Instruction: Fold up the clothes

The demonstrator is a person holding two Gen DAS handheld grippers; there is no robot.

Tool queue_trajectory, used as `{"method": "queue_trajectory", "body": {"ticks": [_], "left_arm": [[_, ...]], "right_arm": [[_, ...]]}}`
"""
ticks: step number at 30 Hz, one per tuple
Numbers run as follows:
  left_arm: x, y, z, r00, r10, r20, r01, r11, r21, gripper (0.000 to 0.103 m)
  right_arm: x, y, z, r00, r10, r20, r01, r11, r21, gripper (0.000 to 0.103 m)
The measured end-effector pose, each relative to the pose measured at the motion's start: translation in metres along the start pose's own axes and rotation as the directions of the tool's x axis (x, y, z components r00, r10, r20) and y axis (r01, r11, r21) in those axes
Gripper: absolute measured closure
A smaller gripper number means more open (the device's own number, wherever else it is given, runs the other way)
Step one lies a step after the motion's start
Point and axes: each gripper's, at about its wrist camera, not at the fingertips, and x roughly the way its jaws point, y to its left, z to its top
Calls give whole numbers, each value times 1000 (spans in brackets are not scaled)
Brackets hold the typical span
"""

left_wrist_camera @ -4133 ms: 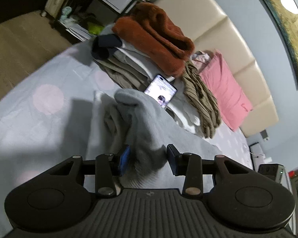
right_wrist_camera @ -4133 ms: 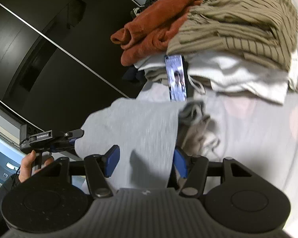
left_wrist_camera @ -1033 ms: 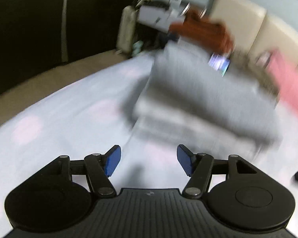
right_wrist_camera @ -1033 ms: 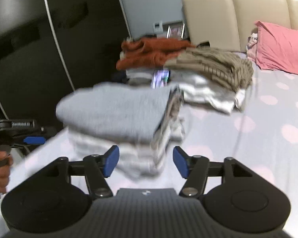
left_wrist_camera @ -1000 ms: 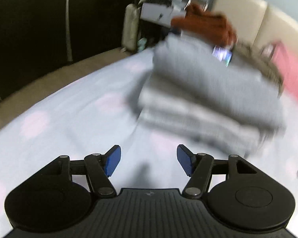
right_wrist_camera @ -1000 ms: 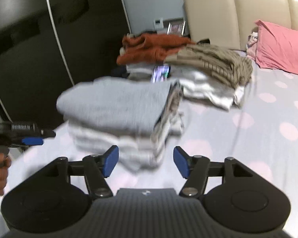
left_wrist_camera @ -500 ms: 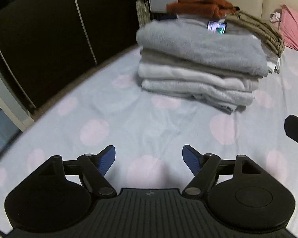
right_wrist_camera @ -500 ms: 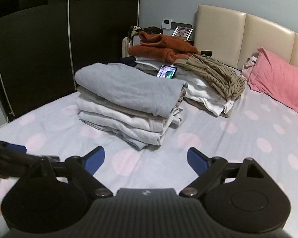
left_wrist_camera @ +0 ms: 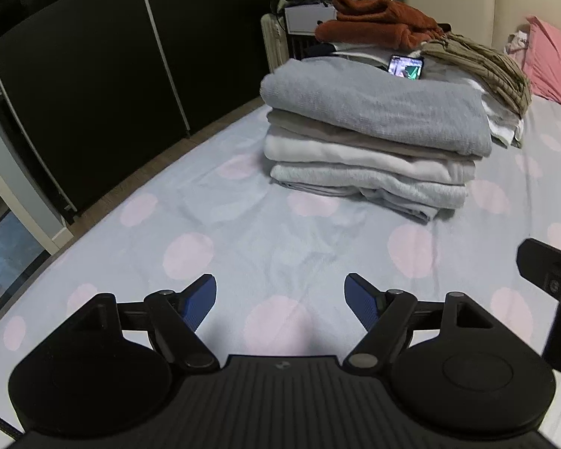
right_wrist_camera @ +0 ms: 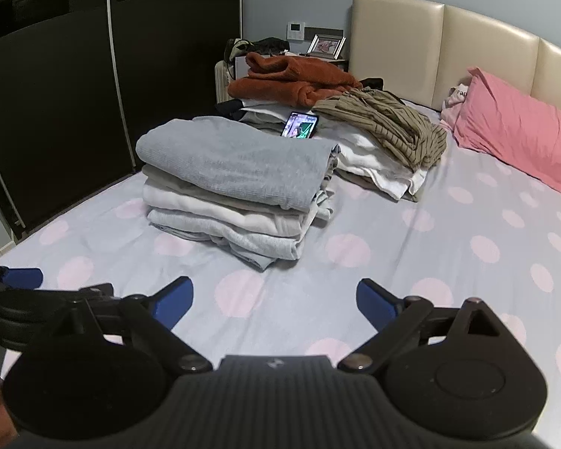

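The folded grey knit sweater (left_wrist_camera: 374,112) lay atop a neat stack of folded pale garments (right_wrist_camera: 228,220) on the pink-dotted lilac bedsheet (right_wrist_camera: 448,247). The left gripper (left_wrist_camera: 280,299) and right gripper (right_wrist_camera: 275,303) hovered over bare sheet near the stack, each spread wide and holding nothing.

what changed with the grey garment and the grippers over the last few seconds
Both grippers let go of the grey sweater, which now lies folded on top of the stack. The left gripper and right gripper have pulled back from it, fingers wide open and empty. The unfolded pile, phone and pink pillow stayed put.
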Motion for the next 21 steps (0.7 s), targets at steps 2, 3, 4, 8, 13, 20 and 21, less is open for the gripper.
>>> {"method": "queue_trajectory", "body": {"ticks": [2,3,4,8,13,20,21], "left_arm": [[1,-1,-1,1000,0,-3,0,1000,6,28],[2,0,-2,1000,-1,-5,1,1000,8,28],[3,0,-2,1000,-1,-7,1,1000,10,28],[5,3,-1,1000,3,-8,-3,1000,14,28],[9,6,-1,1000,2,-15,-2,1000,15,28],[11,7,0,1000,0,-15,1,1000,24,28],[11,7,0,1000,-1,-15,1,1000,25,28]], "right_arm": [[2,2,0,1000,3,-5,-3,1000,-3,8],[3,3,0,1000,5,-8,-5,1000,-4,8],[3,4,0,1000,6,-10,-6,1000,-5,8],[7,8,0,1000,8,-16,-8,1000,-4,8],[11,11,1,1000,13,-26,-13,1000,-1,8],[13,14,2,999,16,-30,-17,1000,-9,8],[13,14,2,999,16,-31,-16,1000,-9,8]]}}
